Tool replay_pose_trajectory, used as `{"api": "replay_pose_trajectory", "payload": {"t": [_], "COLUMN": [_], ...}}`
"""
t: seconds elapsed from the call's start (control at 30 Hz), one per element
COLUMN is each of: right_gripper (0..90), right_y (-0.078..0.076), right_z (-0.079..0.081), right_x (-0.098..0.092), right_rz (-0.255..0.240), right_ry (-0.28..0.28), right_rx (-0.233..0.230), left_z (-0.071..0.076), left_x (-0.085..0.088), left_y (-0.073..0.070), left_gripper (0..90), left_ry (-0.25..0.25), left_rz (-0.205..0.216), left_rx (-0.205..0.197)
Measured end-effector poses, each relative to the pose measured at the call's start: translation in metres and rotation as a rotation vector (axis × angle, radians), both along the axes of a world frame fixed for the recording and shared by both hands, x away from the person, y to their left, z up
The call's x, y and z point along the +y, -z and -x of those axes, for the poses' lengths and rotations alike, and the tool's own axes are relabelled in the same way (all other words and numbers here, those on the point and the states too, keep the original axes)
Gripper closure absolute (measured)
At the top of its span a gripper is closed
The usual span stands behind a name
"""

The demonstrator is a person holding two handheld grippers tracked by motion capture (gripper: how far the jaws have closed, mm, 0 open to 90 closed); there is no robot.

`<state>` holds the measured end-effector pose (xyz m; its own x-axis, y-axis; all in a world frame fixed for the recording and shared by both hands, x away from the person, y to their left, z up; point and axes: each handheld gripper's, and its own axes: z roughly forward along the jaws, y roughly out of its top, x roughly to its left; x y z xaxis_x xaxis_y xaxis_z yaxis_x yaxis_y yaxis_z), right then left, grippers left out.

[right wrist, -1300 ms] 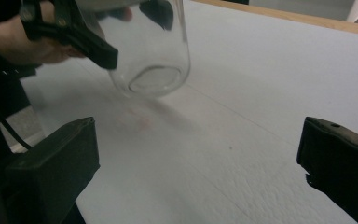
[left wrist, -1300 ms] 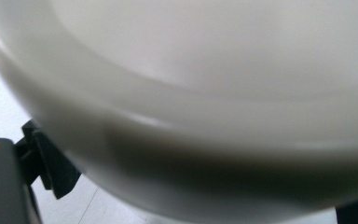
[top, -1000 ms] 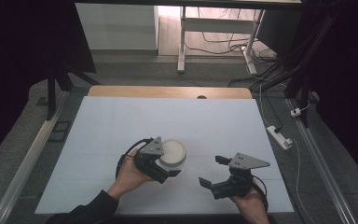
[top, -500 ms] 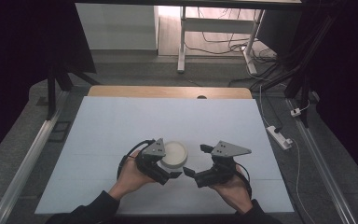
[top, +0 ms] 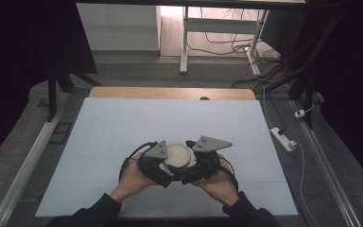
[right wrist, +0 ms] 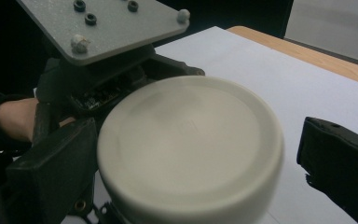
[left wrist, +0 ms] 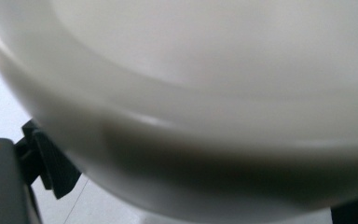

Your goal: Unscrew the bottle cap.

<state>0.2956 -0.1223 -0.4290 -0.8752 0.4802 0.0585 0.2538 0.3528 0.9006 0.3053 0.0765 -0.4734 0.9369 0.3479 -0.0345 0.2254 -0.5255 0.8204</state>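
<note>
While the left tool (top: 166, 169) is clamping the smooth, round, off-white plastic lid (top: 177, 155) at nine o'clock, the right tool (right wrist: 186, 158) is straddling it, jaws apart; light, rigid, probably slippery, best pinched across its rim.

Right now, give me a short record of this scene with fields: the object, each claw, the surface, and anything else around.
object: round white lidded container, upright, near the front middle of the table
left claw: at the container's left side; the left gripper view is too close to the container to show whether it grips
right claw: jaws spread on either side of the lid, a gap showing at the far jaw
surface: pale blue sheet over a wooden table
surroundings: power strip on the floor at right
</note>
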Motion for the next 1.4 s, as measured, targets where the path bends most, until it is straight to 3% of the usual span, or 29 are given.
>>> {"api": "replay_pose_trajectory", "payload": {"t": [0.2,0.57,0.93,1.07,1.17,1.3,1.4], "right_gripper": [2.1,7.4,7.5,7.4,7.3,6.3,0.0], "right_y": [0.002,0.005,0.005,0.007,0.008,0.01,0.008], "right_z": [-0.004,-0.004,-0.015,-0.021,-0.024,-0.025,-0.023], "right_x": [0.01,0.008,-0.003,-0.007,-0.008,-0.008,-0.006], "right_rz": [0.012,0.006,-0.042,-0.039,-0.034,-0.039,-0.055], "right_ry": [-0.006,-0.041,-0.228,-0.32,-0.358,-0.36,-0.306], "right_rx": [0.0,-0.026,0.005,0.013,0.014,0.03,0.035], "left_z": [0.0,-0.002,-0.002,-0.001,-0.001,-0.001,-0.002], "left_x": [0.0,0.0,0.002,0.0,-0.001,-0.001,0.002], "left_y": [-0.001,0.001,-0.001,0.001,0.002,0.002,0.0], "left_gripper": [7.5,7.5,7.5,7.5,7.5,7.5,7.5], "left_ry": [-0.001,0.025,0.118,0.146,0.152,0.141,0.105], "left_rz": [0.005,-0.009,0.01,0.001,-0.005,-0.006,0.007], "left_rx": [0.0,0.012,0.025,0.022,0.023,0.017,0.012]}}
